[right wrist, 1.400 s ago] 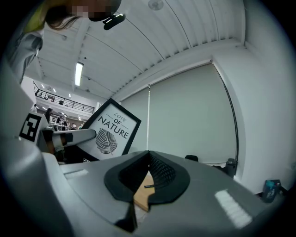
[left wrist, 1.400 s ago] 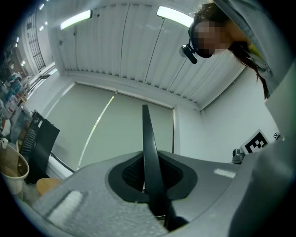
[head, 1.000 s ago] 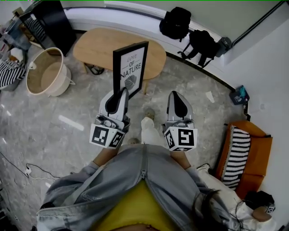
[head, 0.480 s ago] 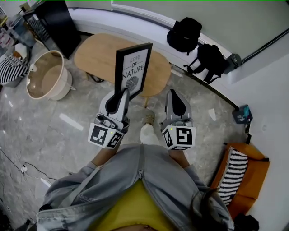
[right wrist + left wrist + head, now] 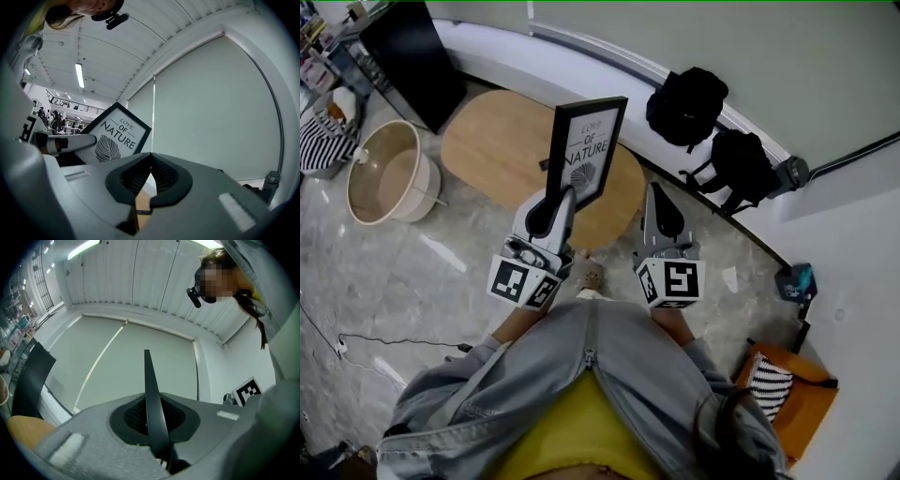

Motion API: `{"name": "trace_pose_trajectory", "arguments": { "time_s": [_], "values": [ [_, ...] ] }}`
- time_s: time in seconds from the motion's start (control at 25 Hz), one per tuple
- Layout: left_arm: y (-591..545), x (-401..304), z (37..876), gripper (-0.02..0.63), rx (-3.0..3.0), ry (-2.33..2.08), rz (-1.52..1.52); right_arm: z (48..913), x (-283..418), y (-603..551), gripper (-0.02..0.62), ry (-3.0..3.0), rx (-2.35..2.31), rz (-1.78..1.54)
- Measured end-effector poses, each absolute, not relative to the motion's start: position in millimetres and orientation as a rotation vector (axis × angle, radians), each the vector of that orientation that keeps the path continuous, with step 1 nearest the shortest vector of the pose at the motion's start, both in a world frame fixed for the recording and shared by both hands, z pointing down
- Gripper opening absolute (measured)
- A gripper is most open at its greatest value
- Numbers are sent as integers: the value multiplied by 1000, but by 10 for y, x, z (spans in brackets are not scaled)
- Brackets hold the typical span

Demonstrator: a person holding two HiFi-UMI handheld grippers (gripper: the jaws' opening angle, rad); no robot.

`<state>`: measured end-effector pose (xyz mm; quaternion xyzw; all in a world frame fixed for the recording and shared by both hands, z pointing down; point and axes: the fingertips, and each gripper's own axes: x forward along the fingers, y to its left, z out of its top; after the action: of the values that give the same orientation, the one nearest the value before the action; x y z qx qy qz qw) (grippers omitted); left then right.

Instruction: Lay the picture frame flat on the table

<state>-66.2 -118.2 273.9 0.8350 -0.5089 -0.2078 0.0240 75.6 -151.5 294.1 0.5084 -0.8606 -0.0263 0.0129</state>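
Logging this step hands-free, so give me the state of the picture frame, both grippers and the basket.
picture frame: upright, clamped at its lower edge, not yet laid flat.
left gripper: shut on the picture frame.
right gripper: shut, nothing between the jaws.
basket: standing upright on the floor, open top.

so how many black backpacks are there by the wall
2. One backpack sits on the floor past the table; the other is just right of it. Others may be hidden.
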Motion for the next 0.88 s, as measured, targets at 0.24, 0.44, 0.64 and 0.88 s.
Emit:
{"name": "trace_pose_trajectory", "arguments": {
  "time_s": [0.24, 0.44, 0.64, 0.88],
  "values": [
    [-1648, -531, 2759, 31, 2558, -1559, -677, 2980, 832, -2011, -3, -2705, 1554, -70],
    [-1962, -417, 2677, 31, 2560, -1497, -680, 2948, 850, -2306, -3, -2750, 1517, 4],
    [-2309, -359, 2567, 31, 2559, -1419, -686, 2829, 830, -2607, 25, -2795, 1477, 39],
    [-2292, -404, 2489, 31, 2631, -1254, -748, 2811, 649, -2623, 84, -2867, 1420, 134]
  ]
}}
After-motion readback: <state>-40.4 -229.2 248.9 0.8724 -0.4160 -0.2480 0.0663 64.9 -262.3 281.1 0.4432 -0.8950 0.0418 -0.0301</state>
